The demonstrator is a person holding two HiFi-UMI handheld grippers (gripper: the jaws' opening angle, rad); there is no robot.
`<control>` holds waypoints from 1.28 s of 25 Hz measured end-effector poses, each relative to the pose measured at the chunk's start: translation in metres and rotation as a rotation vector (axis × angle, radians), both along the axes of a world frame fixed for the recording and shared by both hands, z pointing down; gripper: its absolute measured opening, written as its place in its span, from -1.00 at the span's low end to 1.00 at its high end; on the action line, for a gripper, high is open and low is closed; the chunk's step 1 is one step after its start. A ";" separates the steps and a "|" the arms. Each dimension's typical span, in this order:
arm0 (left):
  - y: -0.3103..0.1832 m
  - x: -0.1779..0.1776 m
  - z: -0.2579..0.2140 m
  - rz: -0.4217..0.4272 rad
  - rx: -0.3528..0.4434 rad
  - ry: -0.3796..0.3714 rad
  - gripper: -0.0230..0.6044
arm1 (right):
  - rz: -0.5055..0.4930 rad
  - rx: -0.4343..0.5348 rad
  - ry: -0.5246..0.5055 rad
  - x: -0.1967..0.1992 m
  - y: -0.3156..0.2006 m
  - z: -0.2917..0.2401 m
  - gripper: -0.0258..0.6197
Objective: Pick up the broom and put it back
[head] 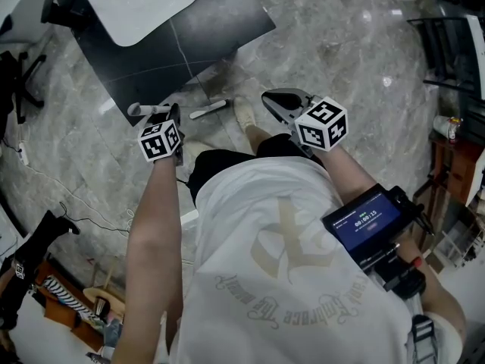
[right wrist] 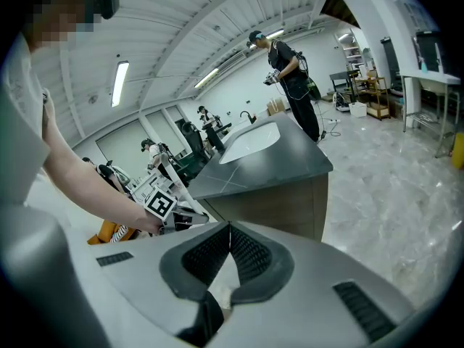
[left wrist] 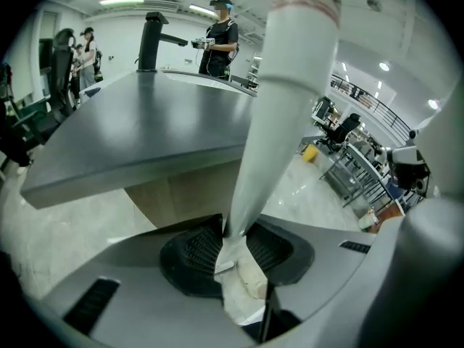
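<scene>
The broom's white handle [left wrist: 290,85] rises steeply from between the pads of my left gripper [left wrist: 235,241], which is shut on it. The brush end is out of sight. In the head view the left gripper [head: 163,114] is at the corner of the dark counter, its marker cube behind it. My right gripper [head: 282,99] is held out over the floor to the right, apart from the broom. Its jaws [right wrist: 230,230] meet at the tips with nothing between them. The left gripper's marker cube [right wrist: 161,206] also shows in the right gripper view.
A dark counter [head: 189,36] with a white sink [head: 140,6] stands ahead, its black faucet [left wrist: 150,42] on top. A small white object [head: 208,110] lies on the marble floor. Wire shelves [head: 455,51] stand at the right, cables [head: 45,180] at the left. Other people stand at the back.
</scene>
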State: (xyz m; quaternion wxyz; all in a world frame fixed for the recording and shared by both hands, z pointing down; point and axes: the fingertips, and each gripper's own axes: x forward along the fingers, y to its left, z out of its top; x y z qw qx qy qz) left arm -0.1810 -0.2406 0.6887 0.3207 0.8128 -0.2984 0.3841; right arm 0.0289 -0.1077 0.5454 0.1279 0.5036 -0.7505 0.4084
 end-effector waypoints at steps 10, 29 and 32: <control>0.002 0.030 0.015 -0.047 -0.033 -0.012 -0.56 | -0.009 -0.004 -0.009 0.044 -0.002 0.010 -0.87; 0.056 -0.042 -0.036 -0.211 -0.010 -0.012 -0.42 | -0.197 0.077 -0.073 -0.007 -0.034 -0.009 -0.87; 0.080 -0.046 -0.049 -0.231 -0.009 0.022 -0.42 | -0.249 0.110 -0.079 -0.018 -0.042 -0.017 -0.87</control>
